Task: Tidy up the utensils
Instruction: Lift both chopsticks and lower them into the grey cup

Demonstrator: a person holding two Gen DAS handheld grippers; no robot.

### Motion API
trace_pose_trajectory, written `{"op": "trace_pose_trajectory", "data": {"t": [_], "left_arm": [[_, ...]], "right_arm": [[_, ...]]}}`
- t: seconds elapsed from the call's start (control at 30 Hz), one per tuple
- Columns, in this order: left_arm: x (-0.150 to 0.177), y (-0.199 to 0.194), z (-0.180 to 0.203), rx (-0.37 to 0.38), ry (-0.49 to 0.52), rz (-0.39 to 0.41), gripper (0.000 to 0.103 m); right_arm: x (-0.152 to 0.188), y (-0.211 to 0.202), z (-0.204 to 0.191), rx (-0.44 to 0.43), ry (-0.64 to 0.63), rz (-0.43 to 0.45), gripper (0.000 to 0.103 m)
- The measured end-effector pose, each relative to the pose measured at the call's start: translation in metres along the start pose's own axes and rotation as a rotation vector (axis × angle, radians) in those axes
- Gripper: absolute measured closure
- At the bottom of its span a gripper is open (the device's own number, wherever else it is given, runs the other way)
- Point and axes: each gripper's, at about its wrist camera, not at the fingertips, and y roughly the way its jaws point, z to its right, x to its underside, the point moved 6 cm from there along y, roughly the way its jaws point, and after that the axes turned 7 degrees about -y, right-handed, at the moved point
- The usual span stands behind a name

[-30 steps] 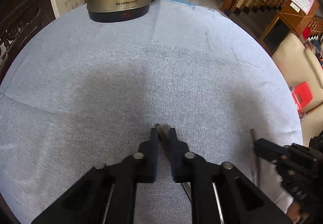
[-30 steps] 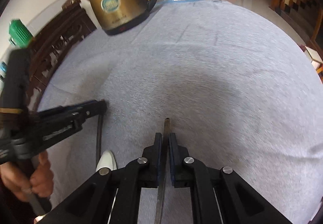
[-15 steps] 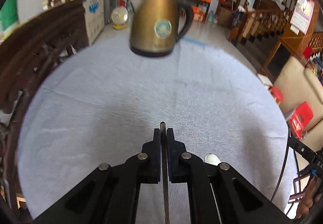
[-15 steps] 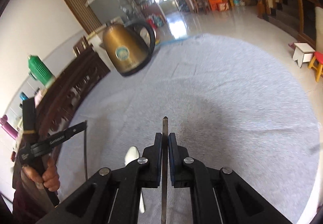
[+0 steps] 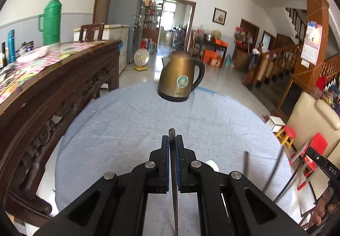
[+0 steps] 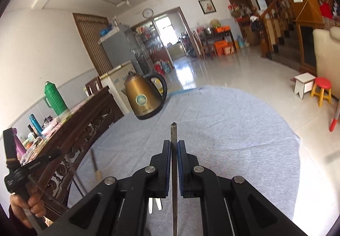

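- Left gripper [image 5: 173, 146]: jaws clamped on a thin metal utensil [image 5: 172, 136]. The handle tip pokes out just past the pads; the shaft runs back down between the arms, towards the near edge of the view.
- Right gripper [image 6: 174, 150]: same picture. Jaws clamped on a second utensil [image 6: 173, 129], with a pointed handle tip sticking out forward.
- Both utensils are held clear above the bench [image 5: 127, 125], not touching the grey cloth.
- Key relation: each utensil's long axis lies along its gripper's pointing line, tip far and working end near and below. Working ends are mostly hidden; a pale rounded bit [image 5: 212, 164] shows under the left jaws, and pale tines [image 6: 154, 204] under the right ones.
- Kettle [image 5: 180, 78] sits at the far edge of the bench, far-left of centre in the right view. It is well apart from both tips.
- No holder, tray or drawer is in view, so I can't tell where the utensils go.
- Judgement: carry phase, both picked, placing not yet begun. Neither hand is clearly nearer a target.
- Risk: the grip is thin and edge-on, so a utensil could pivot in the pads if swung fast.
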Motion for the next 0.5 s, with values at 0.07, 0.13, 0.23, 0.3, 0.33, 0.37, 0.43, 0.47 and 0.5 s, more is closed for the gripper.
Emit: {"op": "trace_pose_trajectory", "data": {"t": [0.07,0.13,0.23,0.3,0.33,0.37,0.43,0.47,0.5], "left_arm": [[0.002,-0.015,-0.001,0.008,-0.018,0.019,0.098],[0.005,-0.028,-0.003,0.012,-0.027,0.033,0.098],[0.008,-0.039,-0.001,0.007,-0.022,0.041,0.098],[0.011,-0.051,0.004,0.005,-0.009,0.054,0.098],[0.012,-0.056,0.006,0.008,-0.004,0.060,0.098],[0.013,-0.059,0.007,0.010,-0.001,0.065,0.098],[0.014,-0.067,0.010,0.016,0.000,0.073,0.098],[0.013,-0.071,0.011,0.020,0.001,0.077,0.098],[0.013,-0.074,0.011,0.023,0.002,0.081,0.098]], "right_arm": [[-0.001,-0.009,-0.006,-0.002,-0.008,0.014,0.096],[-0.002,-0.019,-0.011,-0.004,-0.016,0.029,0.096],[-0.003,-0.033,-0.018,-0.002,-0.028,0.055,0.096],[-0.004,-0.039,-0.021,0.000,-0.037,0.069,0.096],[-0.005,-0.044,-0.024,-0.001,-0.040,0.077,0.096],[-0.004,-0.047,-0.025,-0.002,-0.042,0.082,0.096],[-0.006,-0.055,-0.029,-0.003,-0.047,0.096,0.096],[-0.006,-0.057,-0.030,-0.003,-0.048,0.101,0.096],[-0.006,-0.059,-0.031,-0.004,-0.049,0.105,0.096]]}}
